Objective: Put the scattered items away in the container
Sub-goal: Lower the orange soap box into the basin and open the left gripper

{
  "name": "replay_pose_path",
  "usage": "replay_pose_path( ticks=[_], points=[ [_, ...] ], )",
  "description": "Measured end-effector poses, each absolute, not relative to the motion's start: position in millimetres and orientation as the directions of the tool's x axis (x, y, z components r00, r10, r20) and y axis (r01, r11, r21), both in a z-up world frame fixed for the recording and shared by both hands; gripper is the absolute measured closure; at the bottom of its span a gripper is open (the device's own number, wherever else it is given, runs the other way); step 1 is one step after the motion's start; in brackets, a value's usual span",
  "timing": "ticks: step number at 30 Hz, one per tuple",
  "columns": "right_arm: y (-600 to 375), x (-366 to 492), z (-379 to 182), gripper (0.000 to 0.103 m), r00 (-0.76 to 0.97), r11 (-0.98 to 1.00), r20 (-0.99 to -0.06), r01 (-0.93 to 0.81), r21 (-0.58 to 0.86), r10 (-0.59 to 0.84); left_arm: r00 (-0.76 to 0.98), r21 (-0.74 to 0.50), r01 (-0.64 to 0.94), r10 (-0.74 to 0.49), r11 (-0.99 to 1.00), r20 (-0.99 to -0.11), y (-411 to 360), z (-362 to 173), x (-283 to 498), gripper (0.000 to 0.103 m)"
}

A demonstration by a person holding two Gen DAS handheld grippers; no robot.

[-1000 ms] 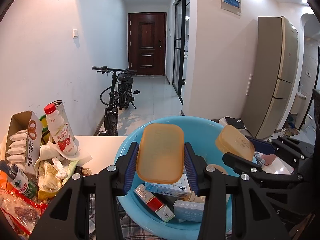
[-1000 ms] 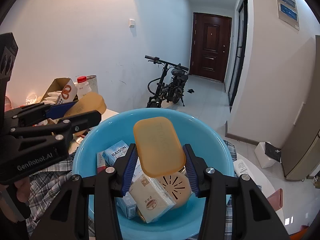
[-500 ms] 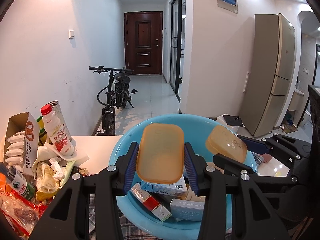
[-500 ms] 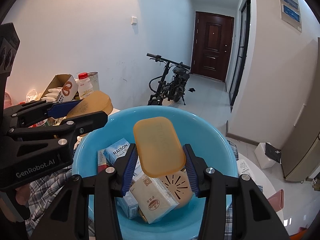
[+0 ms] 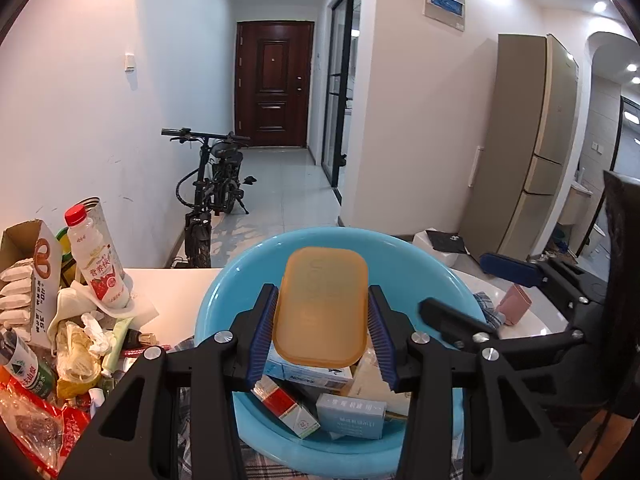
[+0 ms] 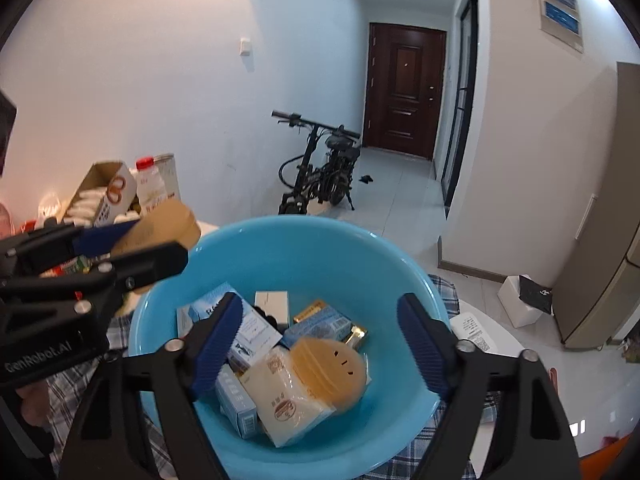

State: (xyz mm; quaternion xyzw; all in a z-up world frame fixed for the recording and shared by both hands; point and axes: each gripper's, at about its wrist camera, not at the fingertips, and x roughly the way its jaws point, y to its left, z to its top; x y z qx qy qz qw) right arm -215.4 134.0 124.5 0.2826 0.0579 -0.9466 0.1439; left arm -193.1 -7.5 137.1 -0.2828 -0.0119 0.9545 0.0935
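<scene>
A light blue basin [image 5: 224, 292] [image 6: 320, 248] sits on a plaid cloth and holds several boxes and packets. My left gripper [image 5: 322, 322] is shut on an orange soap-like lid [image 5: 322, 306] and holds it over the basin; it also shows in the right wrist view [image 6: 160, 226]. My right gripper [image 6: 322, 342] is open and empty above the basin. A second orange lid [image 6: 330, 372] lies on the boxes inside the basin, right under the open jaws.
A red-capped drink bottle [image 5: 98, 258], a carton of white packets [image 5: 28, 276], crumpled wrappers and snack bags [image 5: 76, 344] crowd the table's left. A pink item [image 5: 516, 308] lies right of the basin. A bicycle [image 5: 212, 196] stands beyond the table.
My right gripper has opened and let go of its orange lid, which now lies in the basin. My left gripper still holds its lid over the basin.
</scene>
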Motion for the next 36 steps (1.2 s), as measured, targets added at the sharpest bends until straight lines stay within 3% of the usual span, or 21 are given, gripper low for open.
replay_pose_path(
  ticks=[5, 10, 30, 36],
  points=[
    [144, -216, 129, 0.018, -0.813, -0.964, -0.541, 0.266, -0.017, -0.215, -0.816, -0.095, -0.190, 0.211, -0.977, -0.538, -8, 137, -193, 0.060],
    [151, -216, 133, 0.000, -0.842, -0.975, -0.506, 0.224, -0.009, -0.189, -0.815, -0.096, -0.178, 0.201, -0.979, -0.544, -10, 135, -196, 0.060],
    [136, -210, 139, 0.000, -0.856, -0.970, -0.501, 0.216, -0.114, -0.132, -0.810, -0.098, -0.180, 0.205, -0.979, -0.550, -11, 131, -196, 0.060],
    [146, -207, 147, 0.000, -0.866, -0.976, -0.479, 0.205, -0.076, -0.144, -0.813, -0.099, -0.158, 0.187, -0.982, -0.552, -14, 131, -198, 0.060]
  ],
)
